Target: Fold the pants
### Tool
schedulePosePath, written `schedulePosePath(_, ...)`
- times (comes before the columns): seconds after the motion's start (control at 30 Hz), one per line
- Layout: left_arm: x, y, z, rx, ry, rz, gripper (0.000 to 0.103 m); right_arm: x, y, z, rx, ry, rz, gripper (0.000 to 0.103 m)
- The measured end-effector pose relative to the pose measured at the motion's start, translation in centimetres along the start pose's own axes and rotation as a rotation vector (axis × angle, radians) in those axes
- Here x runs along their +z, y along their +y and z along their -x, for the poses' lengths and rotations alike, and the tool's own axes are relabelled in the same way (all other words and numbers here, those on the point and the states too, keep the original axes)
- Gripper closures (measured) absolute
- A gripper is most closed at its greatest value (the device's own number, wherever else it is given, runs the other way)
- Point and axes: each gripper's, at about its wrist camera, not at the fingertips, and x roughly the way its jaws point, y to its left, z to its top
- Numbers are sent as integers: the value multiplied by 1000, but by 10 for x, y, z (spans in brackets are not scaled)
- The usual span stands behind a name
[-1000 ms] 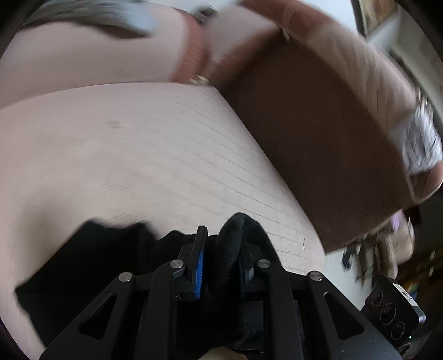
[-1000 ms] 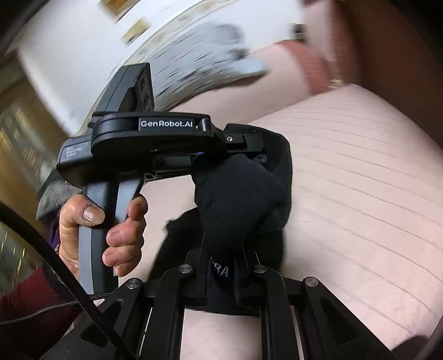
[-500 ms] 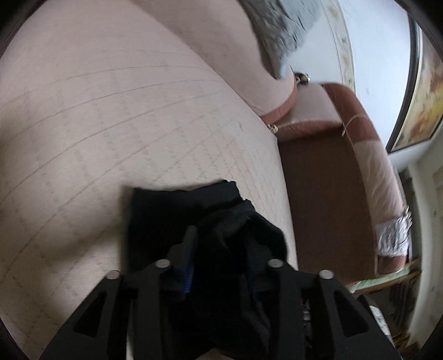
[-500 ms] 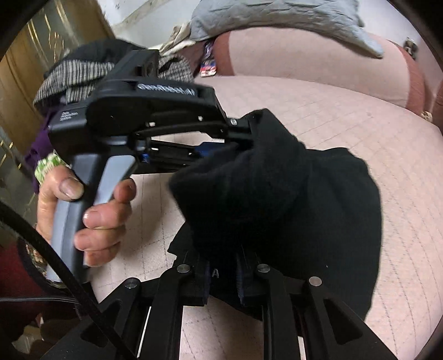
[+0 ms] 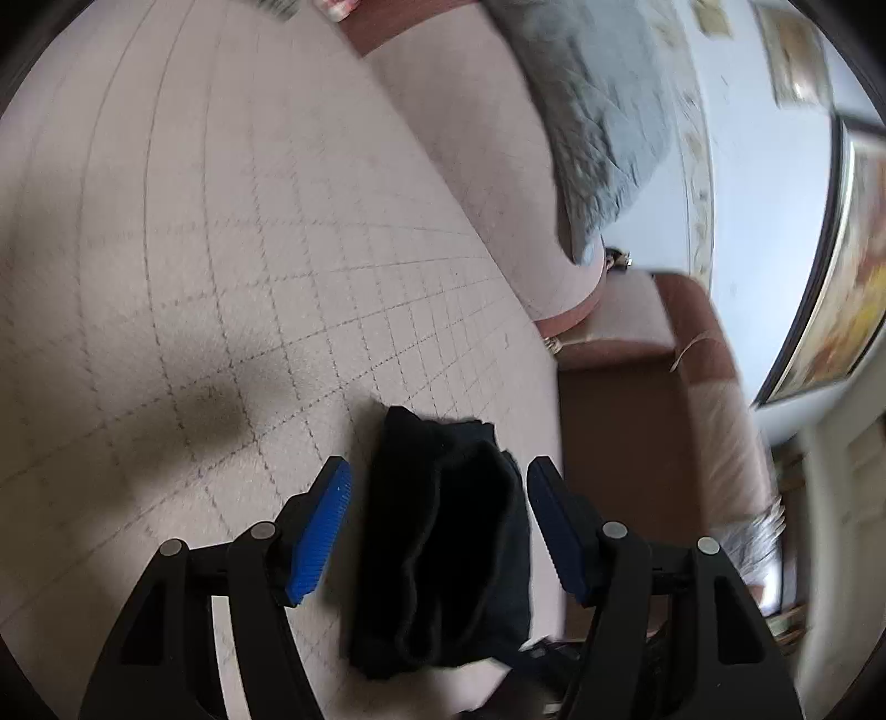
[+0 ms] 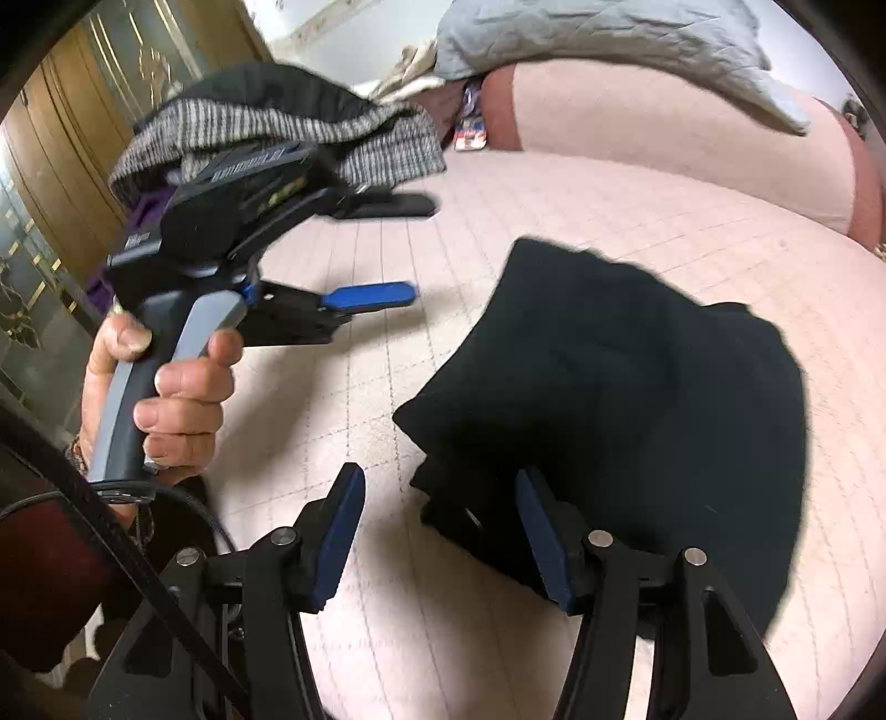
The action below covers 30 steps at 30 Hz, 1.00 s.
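Note:
The black pants (image 5: pixel 443 554) lie folded in a bundle on the pink quilted cushion (image 5: pixel 221 277). In the left wrist view the bundle lies between the blue pads of my left gripper (image 5: pixel 438 468); its jaws are opening and neither pad presses on the cloth. In the right wrist view the pants (image 6: pixel 637 415) spread to the right. My right gripper (image 6: pixel 440 473) hovers at their near left corner with its jaws opening, its right finger over the cloth edge. A hand (image 6: pixel 171 387) holds the left gripper (image 6: pixel 412 246), which hangs open to the left of the pants.
A grey cloth (image 6: pixel 609 39) drapes over the pink backrest (image 6: pixel 692 138). A heap of striped grey and black garments (image 6: pixel 266 122) sits at the cushion's far left. A brown sofa section (image 5: pixel 620 443) adjoins on the right, below a framed picture (image 5: pixel 847 288).
Both grippers were shut on the bunched black pants and carried them over the cushion. Both have now opened and the pants lie folded on it.

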Motion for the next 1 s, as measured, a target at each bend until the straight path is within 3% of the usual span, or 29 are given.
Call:
schedulePosePath(0.17,-14,-66,-11,41,16,-186,39,-11,-51,51,-66,-95,-144,41)
schedulePosePath(0.27,-21,-96,-39,17,62,-243,37,-16,-91,68,-106,-136,-285,41)
schedulePosePath(0.33,-24,-102,-60,51,83,-261,37,-17,-110,75,-85,-167,-372,41)
schedulePosePath(0.43,-24,-84,-90,196,93,-241,37,-19,-129,76,-33,-198,-475,41)
schedulePosePath(0.57,-25,-44,-98,298,85,-183,37,-21,-129,68,89,-210,-529,41)
schedulePosePath(0.7,-24,-22,-92,269,87,-148,34,-26,-128,62,106,-212,-538,41)
schedulePosePath(0.8,-26,-17,-90,269,93,-178,34,-25,-123,56,149,-213,-548,41)
schedulePosePath(1.0,-36,-15,-90,265,66,-243,33,-39,-135,26,128,-114,-558,44)
